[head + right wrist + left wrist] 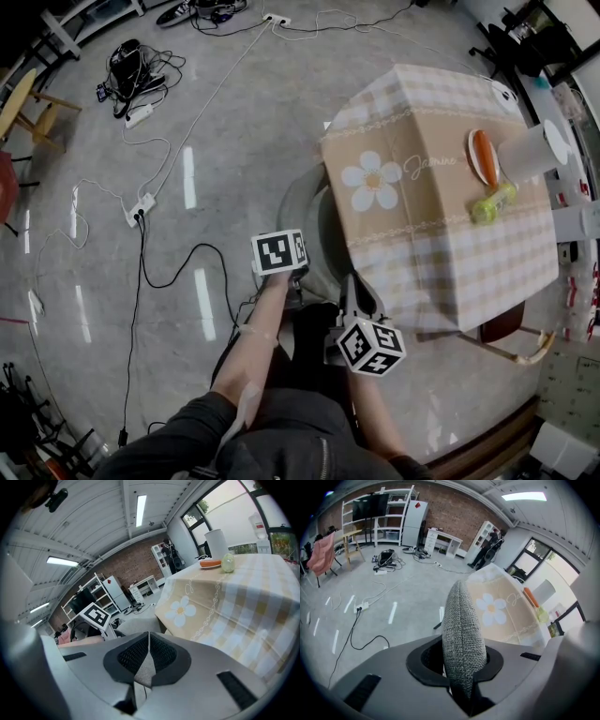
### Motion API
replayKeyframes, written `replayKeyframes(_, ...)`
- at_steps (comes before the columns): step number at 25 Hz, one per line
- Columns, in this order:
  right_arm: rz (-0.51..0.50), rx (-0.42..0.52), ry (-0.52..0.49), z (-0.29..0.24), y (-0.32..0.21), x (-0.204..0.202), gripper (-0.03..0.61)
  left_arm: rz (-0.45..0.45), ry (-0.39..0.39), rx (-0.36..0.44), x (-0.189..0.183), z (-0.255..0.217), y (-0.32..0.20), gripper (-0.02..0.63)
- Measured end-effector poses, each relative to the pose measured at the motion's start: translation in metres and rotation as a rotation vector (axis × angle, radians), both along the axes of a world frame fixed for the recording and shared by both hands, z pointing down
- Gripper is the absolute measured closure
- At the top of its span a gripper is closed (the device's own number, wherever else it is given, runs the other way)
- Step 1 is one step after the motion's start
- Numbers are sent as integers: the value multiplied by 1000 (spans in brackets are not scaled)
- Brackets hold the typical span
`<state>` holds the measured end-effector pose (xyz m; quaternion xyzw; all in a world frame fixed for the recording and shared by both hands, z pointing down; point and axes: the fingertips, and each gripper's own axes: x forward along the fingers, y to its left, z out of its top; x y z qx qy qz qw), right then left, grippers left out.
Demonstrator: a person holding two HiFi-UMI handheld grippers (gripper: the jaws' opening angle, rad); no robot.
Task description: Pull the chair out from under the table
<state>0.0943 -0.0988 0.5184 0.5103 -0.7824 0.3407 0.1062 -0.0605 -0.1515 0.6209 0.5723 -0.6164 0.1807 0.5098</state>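
Over at the left, cables [141,211] trail across the grey floor. Next comes the left gripper [461,660], angled down, its jaws clamped on the top rim of the chair [459,620]. This is a grey fabric chair with a curved back. Its back faces away from the table [422,234] and its seat is tucked under the table's near-left edge. The rim runs lengthwise away from the left gripper. Further right, the right gripper [149,644] has its jaws pressed almost together on a thin wedge of the same grey fabric. On the far side of the checked cloth sit a carrot [484,155] on a plate and a white cylinder [534,150].
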Motion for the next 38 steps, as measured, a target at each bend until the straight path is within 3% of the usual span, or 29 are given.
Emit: replayKeyframes(38, -3, 20, 24, -2, 38, -41, 561, -6, 16, 10, -54, -3, 34, 526)
